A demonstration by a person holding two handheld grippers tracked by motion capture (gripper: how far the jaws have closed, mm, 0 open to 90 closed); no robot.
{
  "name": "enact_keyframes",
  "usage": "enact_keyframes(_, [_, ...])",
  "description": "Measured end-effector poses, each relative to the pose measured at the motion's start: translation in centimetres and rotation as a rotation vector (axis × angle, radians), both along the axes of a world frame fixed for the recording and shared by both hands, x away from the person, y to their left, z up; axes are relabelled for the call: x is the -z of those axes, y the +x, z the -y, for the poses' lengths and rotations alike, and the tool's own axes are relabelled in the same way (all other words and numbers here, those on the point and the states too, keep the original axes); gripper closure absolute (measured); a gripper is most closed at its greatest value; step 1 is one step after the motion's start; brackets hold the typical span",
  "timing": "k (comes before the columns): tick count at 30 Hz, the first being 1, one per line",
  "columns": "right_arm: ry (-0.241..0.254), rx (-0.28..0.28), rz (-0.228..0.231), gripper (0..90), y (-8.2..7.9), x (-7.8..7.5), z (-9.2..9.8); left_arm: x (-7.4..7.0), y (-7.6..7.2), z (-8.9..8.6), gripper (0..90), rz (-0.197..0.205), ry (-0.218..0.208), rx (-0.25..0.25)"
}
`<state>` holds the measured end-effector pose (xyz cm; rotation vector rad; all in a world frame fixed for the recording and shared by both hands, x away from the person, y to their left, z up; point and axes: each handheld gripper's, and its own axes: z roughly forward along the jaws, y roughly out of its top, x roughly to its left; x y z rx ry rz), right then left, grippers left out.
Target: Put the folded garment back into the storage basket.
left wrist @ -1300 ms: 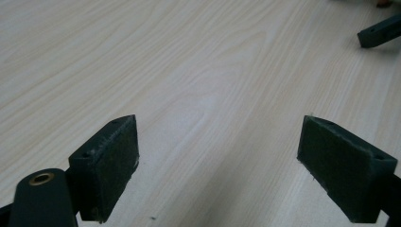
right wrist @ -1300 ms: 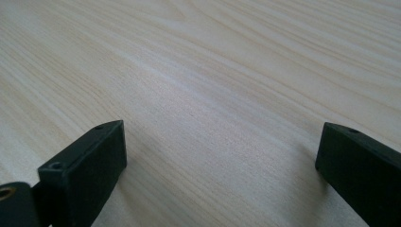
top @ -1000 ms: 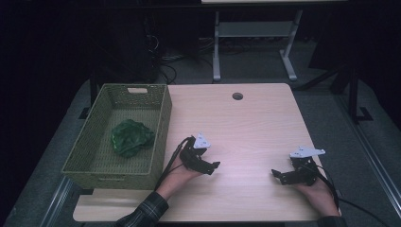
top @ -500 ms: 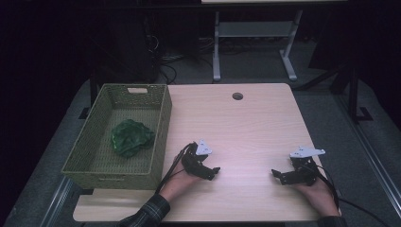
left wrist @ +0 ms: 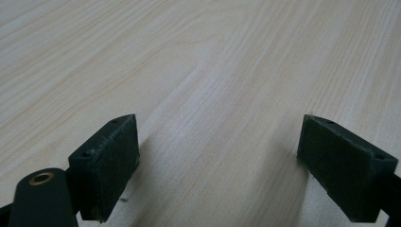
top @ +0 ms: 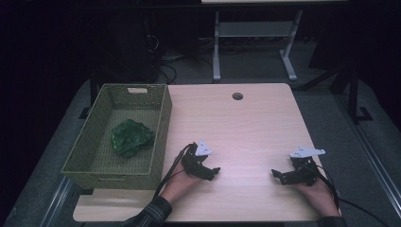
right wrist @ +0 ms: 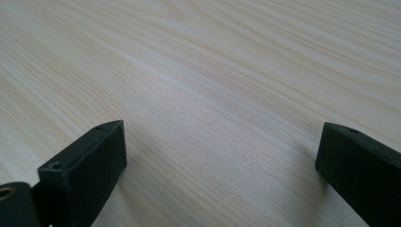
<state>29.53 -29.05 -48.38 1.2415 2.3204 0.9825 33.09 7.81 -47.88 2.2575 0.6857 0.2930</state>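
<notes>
Fingers [left wrist: 106, 165] of both grippers stand apart and empty over bare table [top: 246, 127]; green cloth [top: 131, 136] lies in the basket [top: 163, 123], so we rest the left gripper [top: 213, 172] and right gripper [top: 278, 176] low, wide apart.

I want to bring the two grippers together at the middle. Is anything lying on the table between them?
No. In the high view, the stretch of table between the left gripper and the right gripper is bare wood.
</notes>
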Motion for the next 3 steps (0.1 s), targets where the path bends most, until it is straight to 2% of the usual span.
enact_keyframes(3, [0.0, 0.0, 0.0, 2.4, 0.0, 0.0, 0.0, 0.0, 0.0, 0.0, 12.9, 0.0, 0.0, 0.0])
